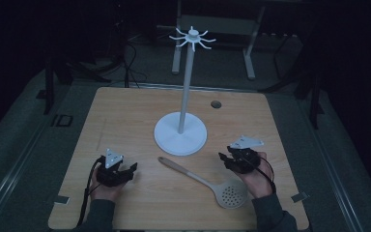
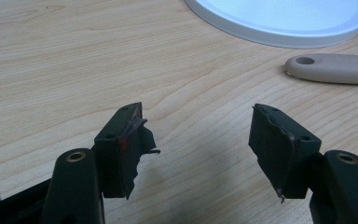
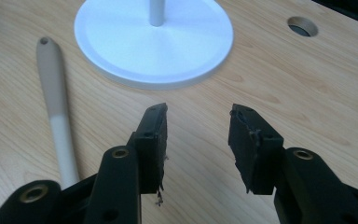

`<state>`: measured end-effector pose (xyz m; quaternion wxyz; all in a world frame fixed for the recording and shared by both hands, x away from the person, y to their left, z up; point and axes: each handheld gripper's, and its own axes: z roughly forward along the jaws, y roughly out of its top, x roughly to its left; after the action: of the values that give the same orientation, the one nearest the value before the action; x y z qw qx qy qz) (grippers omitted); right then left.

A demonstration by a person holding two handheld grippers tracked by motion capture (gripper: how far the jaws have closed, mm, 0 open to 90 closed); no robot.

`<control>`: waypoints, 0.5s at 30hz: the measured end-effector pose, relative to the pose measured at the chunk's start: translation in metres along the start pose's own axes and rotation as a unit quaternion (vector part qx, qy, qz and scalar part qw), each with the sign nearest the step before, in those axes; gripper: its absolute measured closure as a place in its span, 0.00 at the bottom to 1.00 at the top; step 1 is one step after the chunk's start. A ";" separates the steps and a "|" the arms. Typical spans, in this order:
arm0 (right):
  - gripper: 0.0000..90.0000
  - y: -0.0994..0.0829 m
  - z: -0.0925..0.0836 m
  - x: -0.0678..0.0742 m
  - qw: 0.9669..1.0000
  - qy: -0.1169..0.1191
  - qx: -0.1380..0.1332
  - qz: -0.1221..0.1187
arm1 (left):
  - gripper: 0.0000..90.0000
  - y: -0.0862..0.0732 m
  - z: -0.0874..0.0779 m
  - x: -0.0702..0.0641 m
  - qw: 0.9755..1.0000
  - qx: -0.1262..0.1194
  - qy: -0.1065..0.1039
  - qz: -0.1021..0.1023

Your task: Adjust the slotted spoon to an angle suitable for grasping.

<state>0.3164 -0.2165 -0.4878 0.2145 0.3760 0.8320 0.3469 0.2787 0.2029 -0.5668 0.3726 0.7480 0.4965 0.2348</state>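
A beige slotted spoon (image 1: 207, 181) lies flat on the wooden table (image 1: 125, 121), its handle end (image 2: 328, 68) pointing toward the white stand and its perforated bowl near the front right. The white stand (image 1: 181, 133) has a round base, a tall pole and hooks on top. My left gripper (image 1: 125, 173) rests at the front left, open and empty (image 2: 198, 135). My right gripper (image 1: 226, 159) sits right of the spoon, open and empty (image 3: 198, 128). The spoon handle (image 3: 56, 102) runs along the left of the right gripper view, and the stand's base (image 3: 154, 44) lies ahead.
A round cable hole (image 1: 216, 104) sits in the table behind the stand, seen also in the right gripper view as a cable hole (image 3: 302, 26). Tape marks are at the front corners. Dark floor, cables and a frame lie beyond the table.
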 end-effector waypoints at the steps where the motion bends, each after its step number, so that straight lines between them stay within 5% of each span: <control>1: 0.63 0.002 0.001 0.001 1.000 0.002 0.002 -0.003 | 0.40 0.000 0.000 0.000 1.000 0.000 0.000 0.000; 15: 0.66 0.029 0.014 0.010 0.999 0.037 0.024 -0.017 | 0.40 0.000 0.000 0.000 1.000 -0.002 0.000 -0.001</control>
<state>0.3328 -0.1893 -0.4767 0.1808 0.3538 0.8537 0.3367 0.2789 0.2027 -0.5667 0.3747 0.7468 0.4967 0.2350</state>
